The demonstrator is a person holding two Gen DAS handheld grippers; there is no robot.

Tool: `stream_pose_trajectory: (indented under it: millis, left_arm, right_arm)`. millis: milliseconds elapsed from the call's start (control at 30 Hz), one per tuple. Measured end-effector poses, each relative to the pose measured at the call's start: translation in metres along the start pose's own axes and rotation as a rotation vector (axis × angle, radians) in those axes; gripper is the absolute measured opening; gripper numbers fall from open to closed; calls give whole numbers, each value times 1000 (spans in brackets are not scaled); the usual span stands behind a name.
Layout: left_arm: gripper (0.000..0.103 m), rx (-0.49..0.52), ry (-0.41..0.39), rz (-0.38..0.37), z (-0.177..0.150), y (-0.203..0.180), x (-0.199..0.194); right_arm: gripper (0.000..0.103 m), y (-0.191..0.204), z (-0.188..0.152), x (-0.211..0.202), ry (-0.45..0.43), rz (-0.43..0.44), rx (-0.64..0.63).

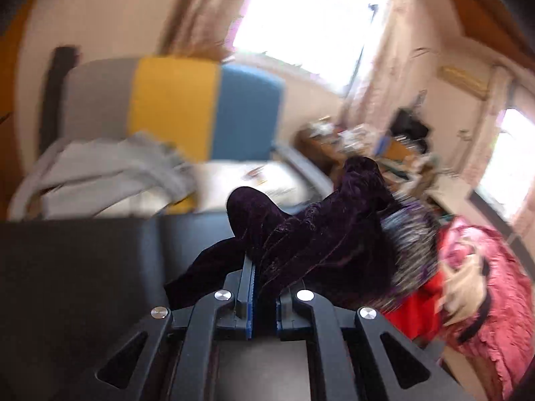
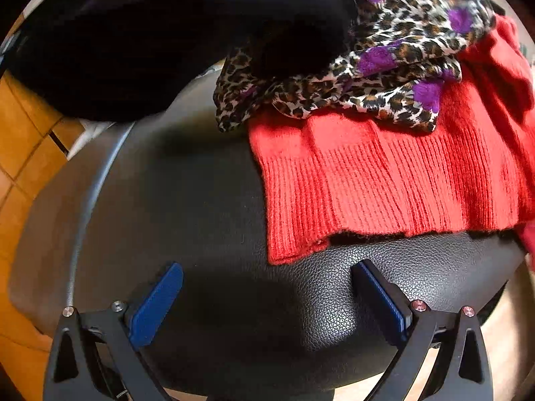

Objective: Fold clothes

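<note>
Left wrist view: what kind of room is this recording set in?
Probably a lived-in home room, perhaps a bedroom: curtained windows, a cluttered desk behind, and a clothes pile on a black padded surface.

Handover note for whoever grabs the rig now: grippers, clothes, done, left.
Left gripper: jaws shut on the dark purple velvet garment, lifted off the pile.
Right gripper: jaws wide open, nothing between them, above bare black leather surface.
Pile: leopard-print scarf lies on the red knit sweater; pink garment beside them. Grey clothing near the chair.
Done: no folded garment in view.
Left: spread and fold the velvet piece, then the rest.
</note>
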State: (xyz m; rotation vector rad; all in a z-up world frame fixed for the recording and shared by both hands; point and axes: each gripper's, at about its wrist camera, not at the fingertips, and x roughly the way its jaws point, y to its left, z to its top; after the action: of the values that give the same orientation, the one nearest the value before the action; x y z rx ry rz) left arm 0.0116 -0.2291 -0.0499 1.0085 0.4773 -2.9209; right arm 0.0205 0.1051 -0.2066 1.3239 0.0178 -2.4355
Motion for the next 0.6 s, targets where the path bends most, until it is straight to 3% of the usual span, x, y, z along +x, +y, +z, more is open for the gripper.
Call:
stream_pose_trajectory:
  millis: [167,267,400,500,600]
  left_arm:
    - [7,-141,138,132,-72,91,-27]
    - [9,-215,146,202,-107,127,-52]
    - [10,-327,168,218,-149,165,-79]
    - [14,-283,207,268,-165,167,-84]
    - [18,-256,220,280,-178,175,-96]
  right_arm:
    - [103,16,-1,4,28,-106,-80]
    - [103,20,1,1,36,-117,-76]
    - [103,19,8,-12,62,-48,-4]
    - [103,30,15,-28,41,24,-4]
    - [103,54,29,-42,11,66,-85]
